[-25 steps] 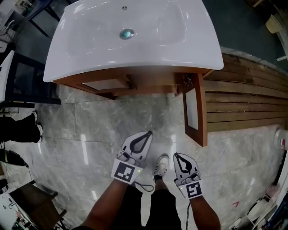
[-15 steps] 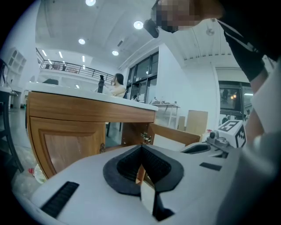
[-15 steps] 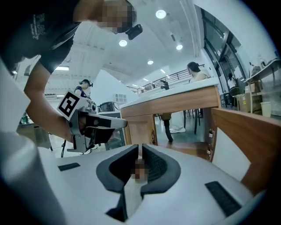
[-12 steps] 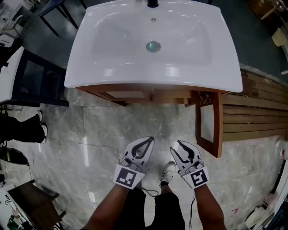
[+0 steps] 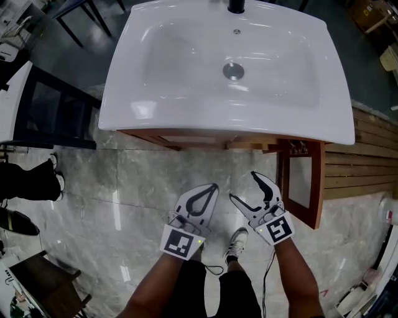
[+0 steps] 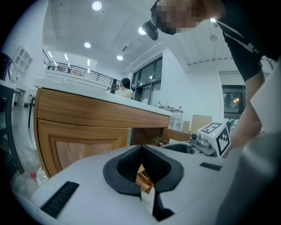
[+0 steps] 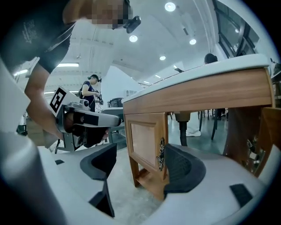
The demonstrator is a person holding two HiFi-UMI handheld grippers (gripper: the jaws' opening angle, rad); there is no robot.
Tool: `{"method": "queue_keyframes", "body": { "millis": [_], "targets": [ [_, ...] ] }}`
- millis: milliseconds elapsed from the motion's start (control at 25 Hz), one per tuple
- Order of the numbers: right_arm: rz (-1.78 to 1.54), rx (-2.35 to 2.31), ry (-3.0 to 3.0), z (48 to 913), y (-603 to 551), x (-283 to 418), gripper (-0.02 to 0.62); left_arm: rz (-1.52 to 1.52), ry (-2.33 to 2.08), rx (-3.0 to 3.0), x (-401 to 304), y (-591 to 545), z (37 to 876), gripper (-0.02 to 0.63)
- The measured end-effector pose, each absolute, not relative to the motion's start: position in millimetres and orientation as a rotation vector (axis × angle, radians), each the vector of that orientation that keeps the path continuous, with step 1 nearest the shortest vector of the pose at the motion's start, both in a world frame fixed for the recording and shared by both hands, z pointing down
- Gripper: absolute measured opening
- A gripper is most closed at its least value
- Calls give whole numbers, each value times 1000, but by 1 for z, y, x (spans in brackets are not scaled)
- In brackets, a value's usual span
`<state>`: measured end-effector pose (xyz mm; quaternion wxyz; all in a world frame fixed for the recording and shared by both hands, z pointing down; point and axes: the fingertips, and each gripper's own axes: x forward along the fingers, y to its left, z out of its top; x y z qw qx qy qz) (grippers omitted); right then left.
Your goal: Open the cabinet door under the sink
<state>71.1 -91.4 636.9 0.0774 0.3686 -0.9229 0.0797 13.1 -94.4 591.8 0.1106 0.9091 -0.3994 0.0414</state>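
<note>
Glossy grey stone floor [image 5: 124, 186] meets wooden slats [image 5: 367, 164] at the right; a dark frame [image 5: 53, 115], perhaps a table, stands at the left. Round ceiling lights [image 6: 96, 5] and tall windows [image 6: 147, 81] brighten white walls [image 6: 189, 96].

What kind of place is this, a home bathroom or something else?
Likely a large hall, perhaps a showroom or lab, not a home bathroom: the sink stands free on a stone floor beside planks, under a high ceiling with spotlights and a balcony railing.

I am in a big open hall, seemingly a test lab: a freestanding sink vanity [image 5: 186, 105] on marble floor [image 5: 124, 186], ceiling spotlights [image 6: 96, 5] high overhead, balcony railing [image 6: 74, 69], tall windows [image 6: 147, 83].
</note>
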Motion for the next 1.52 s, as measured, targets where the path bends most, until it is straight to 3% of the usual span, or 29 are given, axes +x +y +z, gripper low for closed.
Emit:
{"method": "queue_keyframes", "body": {
  "millis": [240, 600, 1520],
  "targets": [
    [211, 1050, -2763, 652, -140, 55, 365, 117, -1198, 2681, -6, -122, 597, 20],
    [236, 984, -2758, 675, -200, 33, 373, 134, -1204, 2655, -30, -127, 611, 20],
    [76, 901, -2662, 679, -211, 3, 376, 297, -1258, 2697, -66, -93, 634, 20]
  ]
}}
